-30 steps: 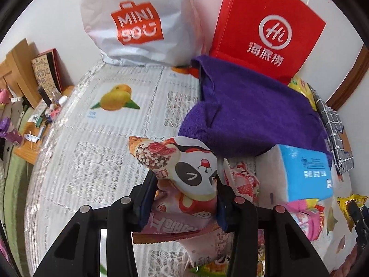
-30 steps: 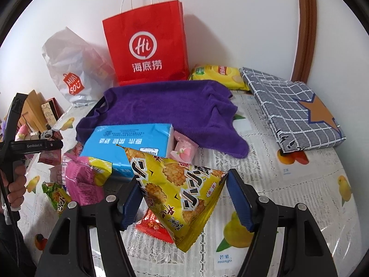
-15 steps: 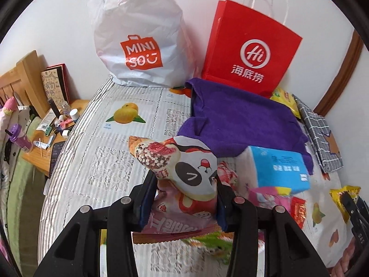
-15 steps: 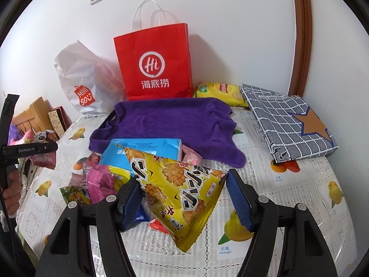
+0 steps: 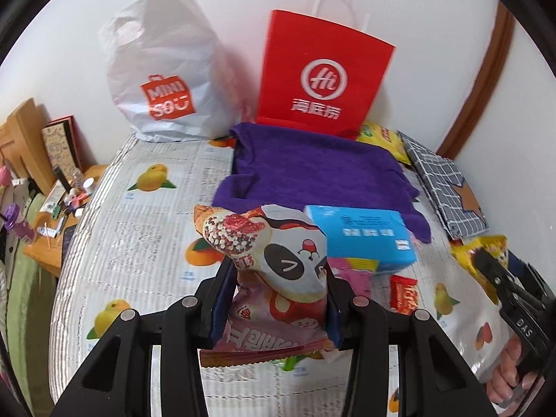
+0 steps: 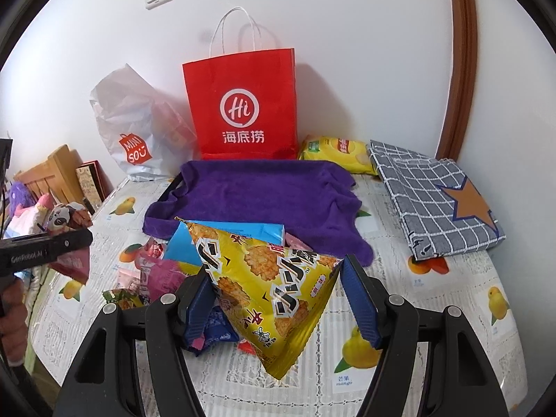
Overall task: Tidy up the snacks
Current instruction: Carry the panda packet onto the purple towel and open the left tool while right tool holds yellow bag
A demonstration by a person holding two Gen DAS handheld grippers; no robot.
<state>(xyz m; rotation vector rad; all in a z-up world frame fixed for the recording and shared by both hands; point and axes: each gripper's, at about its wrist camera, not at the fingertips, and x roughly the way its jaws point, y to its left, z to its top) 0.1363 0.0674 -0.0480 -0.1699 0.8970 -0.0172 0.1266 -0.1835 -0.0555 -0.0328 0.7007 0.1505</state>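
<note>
Left wrist view: we see the left gripper (image 5: 276, 299) pinching a pink snack bag (image 5: 274, 278) with a panda face, both blue pads pressed to its sides, the bag lifted clear of the table (image 5: 139, 243).
Right wrist view: our right gripper (image 6: 278, 299) clamps a yellow cracker bag (image 6: 271, 288) by its wide sides, one corner hanging down below the jaws.
Snack pile: a blue box (image 6: 243, 231) lies at the near edge of the purple towel (image 6: 264, 194), with small pink, red and green packets just beside it on the fruit-print cloth.
Back wall: a red paper bag (image 6: 243, 104) stands upright behind the towel, and a white plastic bag (image 6: 135, 132) slumps to its left.
Right side: a yellow chip bag (image 6: 333, 153) lies beside the red bag, touching a grey checked cloth bag (image 6: 431, 194).
</note>
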